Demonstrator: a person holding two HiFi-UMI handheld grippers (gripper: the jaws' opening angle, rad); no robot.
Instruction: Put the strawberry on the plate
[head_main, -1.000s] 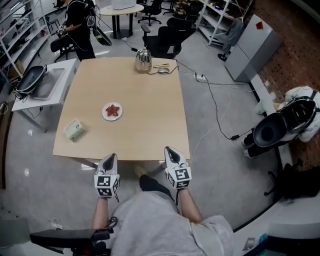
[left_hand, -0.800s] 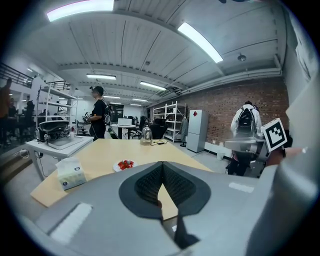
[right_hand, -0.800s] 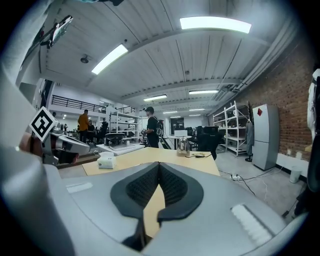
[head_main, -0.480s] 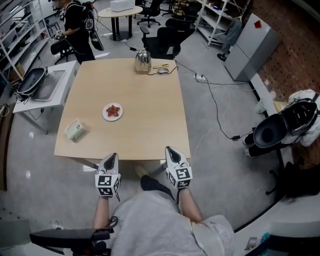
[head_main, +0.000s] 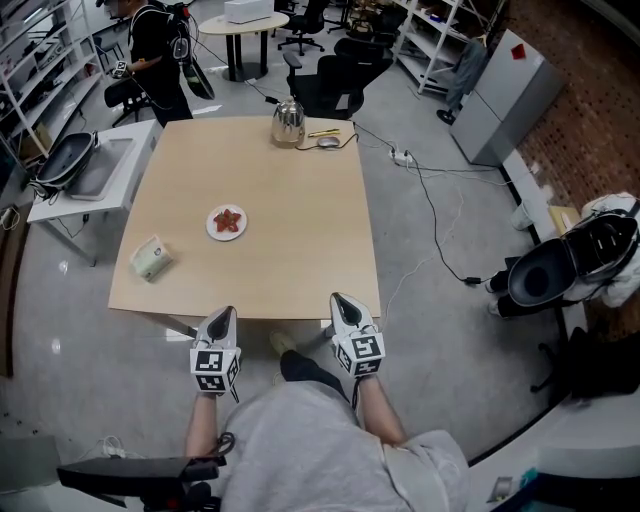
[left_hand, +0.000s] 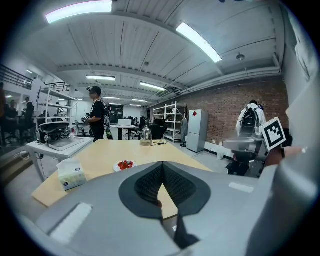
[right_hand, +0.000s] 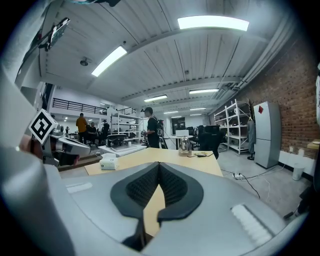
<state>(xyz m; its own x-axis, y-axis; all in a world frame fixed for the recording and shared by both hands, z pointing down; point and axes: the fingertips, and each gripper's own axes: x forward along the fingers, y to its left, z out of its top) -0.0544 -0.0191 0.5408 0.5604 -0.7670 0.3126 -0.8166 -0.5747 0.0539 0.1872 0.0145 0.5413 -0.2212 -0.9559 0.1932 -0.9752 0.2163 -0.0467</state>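
Note:
A small white plate (head_main: 212, 229) sits left of the middle of the tan table (head_main: 290, 230), with red strawberry pieces (head_main: 228, 220) on it. The left gripper view shows the same plate (left_hand: 116, 168) and strawberry (left_hand: 125, 164) ahead on the tabletop. My left gripper (head_main: 222, 313) and right gripper (head_main: 340, 301) hover side by side at the table's near edge, well short of the plate. Both are shut with their tips together and nothing between the jaws, as the left gripper (left_hand: 162, 164) and right gripper (right_hand: 159, 164) views show.
A tissue box (head_main: 151, 258) lies at the table's left near corner. A metal kettle (head_main: 287, 122) and small items stand at the far edge. A person (head_main: 160, 50) stands beyond the far left corner by a white side table (head_main: 100, 172). Cables cross the floor at right.

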